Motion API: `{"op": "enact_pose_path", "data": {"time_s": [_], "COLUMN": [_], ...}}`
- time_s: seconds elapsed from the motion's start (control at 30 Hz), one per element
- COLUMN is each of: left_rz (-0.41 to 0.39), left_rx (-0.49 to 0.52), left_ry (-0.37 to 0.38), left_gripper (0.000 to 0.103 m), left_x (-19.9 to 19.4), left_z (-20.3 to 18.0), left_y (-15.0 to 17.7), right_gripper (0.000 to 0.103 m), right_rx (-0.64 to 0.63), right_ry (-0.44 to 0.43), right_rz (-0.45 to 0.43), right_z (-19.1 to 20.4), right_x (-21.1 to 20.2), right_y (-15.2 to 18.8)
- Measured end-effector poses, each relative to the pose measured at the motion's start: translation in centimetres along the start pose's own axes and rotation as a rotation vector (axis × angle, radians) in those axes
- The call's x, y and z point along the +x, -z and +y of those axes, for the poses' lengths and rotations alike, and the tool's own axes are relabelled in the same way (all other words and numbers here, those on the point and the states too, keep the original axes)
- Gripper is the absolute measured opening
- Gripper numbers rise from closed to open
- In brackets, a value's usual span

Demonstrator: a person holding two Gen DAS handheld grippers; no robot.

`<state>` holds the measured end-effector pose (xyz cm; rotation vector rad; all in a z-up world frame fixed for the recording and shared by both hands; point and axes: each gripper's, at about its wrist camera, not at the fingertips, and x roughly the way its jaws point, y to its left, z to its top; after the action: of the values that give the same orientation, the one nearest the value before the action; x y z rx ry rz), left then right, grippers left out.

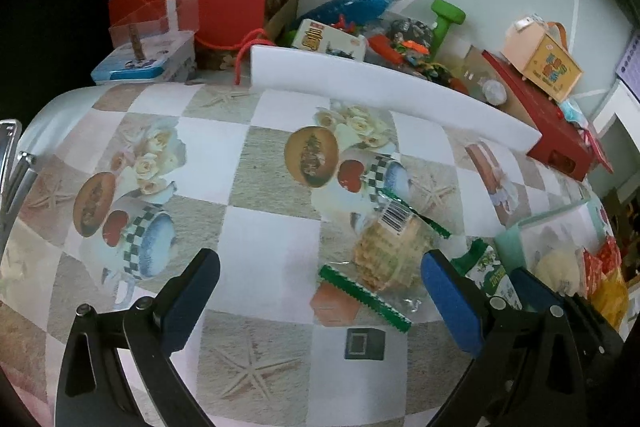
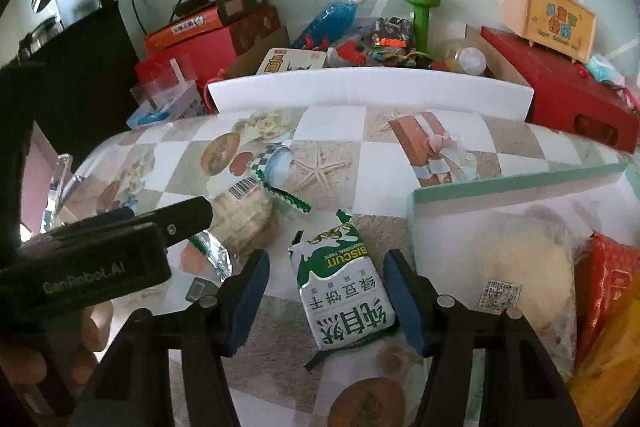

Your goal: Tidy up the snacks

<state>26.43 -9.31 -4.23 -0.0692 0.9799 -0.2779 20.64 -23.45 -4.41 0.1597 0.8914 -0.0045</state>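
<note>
Green-and-white foil catches our eye first: the biscuit packet (image 2: 344, 287) lies flat on the patterned tablecloth (image 2: 520, 151), lengthwise between the blue pads of our right gripper (image 2: 326, 301). Its jaws stand apart, one pad on either side of the packet and neither yet pressing it, so we judge this the line-up before a squeeze across its narrow width.

At about two o'clock from the packet sits the mint-edged box (image 2: 520, 183), already holding a pale bun in clear wrap (image 2: 528, 275) and red and orange packs (image 2: 608, 279) at its three o'clock side. We take it as the place for the snacks, which explains working the pieces nearest its wall.

At ten o'clock from the packet lies the clear bag of crackers (image 1: 390, 247), green crimped seams at both ends, barcode up. Our left gripper (image 1: 320, 297) hovers over the cloth with its jaws wide apart, holding nothing; the crackers lie between the pads, toward the right-hand one, presumably next in turn.
</note>
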Motion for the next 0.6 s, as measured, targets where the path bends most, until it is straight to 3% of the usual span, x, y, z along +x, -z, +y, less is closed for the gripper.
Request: {"op": "enact_pose_path", "data": {"time_s": [0.23,0.6], "left_rz": [0.012,0.038], "left_rx": [0.029,0.076], "left_ry": [0.037,0.033], "left_gripper": [0.1,0.1], "left_x": [1.0,2.7], "left_z": [-1.1,-2.7], "left_y": [0.2,0.4], "right_gripper": [0.063,0.06], "right_rx": [-0.004,0.022], "right_ry": [-0.009,-0.046], "right_rz": [-0.002,0.022], "right_z": [-0.1,-0.5], "right_x": [0.0,0.5], "right_y": [0.1,0.2]}}
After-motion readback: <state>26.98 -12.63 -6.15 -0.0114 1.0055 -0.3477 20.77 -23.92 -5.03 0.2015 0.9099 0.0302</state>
